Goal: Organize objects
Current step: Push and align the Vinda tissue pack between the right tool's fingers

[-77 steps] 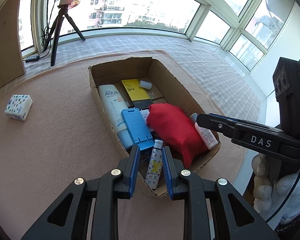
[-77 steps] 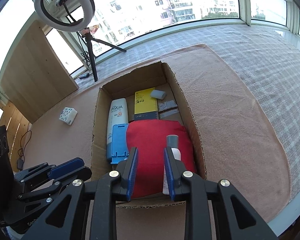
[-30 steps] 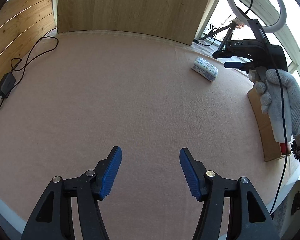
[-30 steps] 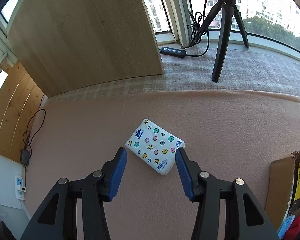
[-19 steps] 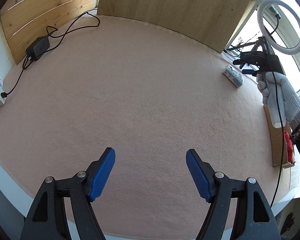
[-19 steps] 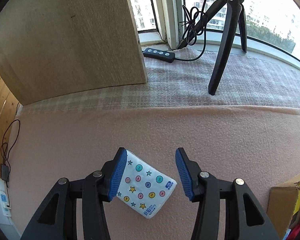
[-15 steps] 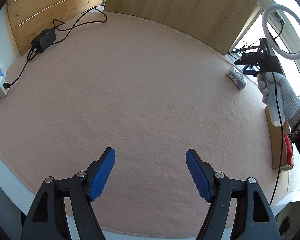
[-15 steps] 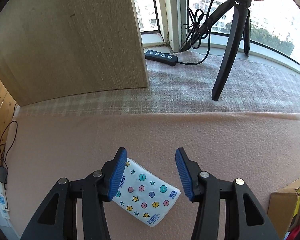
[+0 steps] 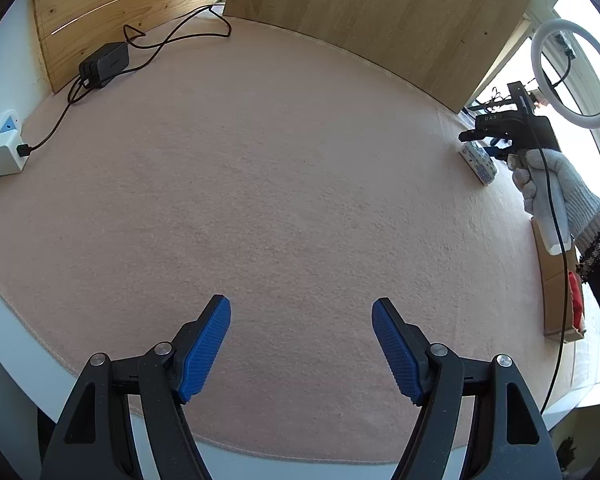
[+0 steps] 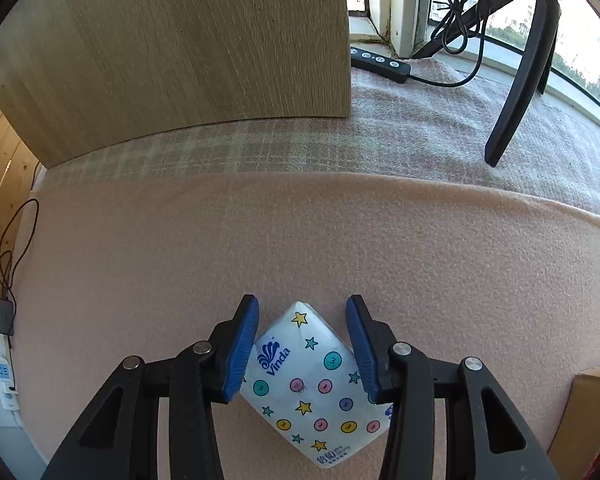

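Observation:
A white tissue pack printed with stars and coloured dots lies on the pink blanket, turned at an angle. My right gripper is open and straddles the pack's far corner, its blue pads close on either side. In the left wrist view the same tissue pack shows far right beneath the right gripper, held by a gloved hand. My left gripper is open wide over bare blanket, with nothing between its fingers. The cardboard box lies at the right edge, something red inside.
A wooden board stands behind the blanket. A tripod leg and a cabled remote lie by the window. A box corner shows at right. A power adapter and socket strip sit at left.
Both grippers have left the box. My right gripper has moved in over the tissue pack, which now sits between its fingers. My left gripper has opened wide and pulled back over the blanket.

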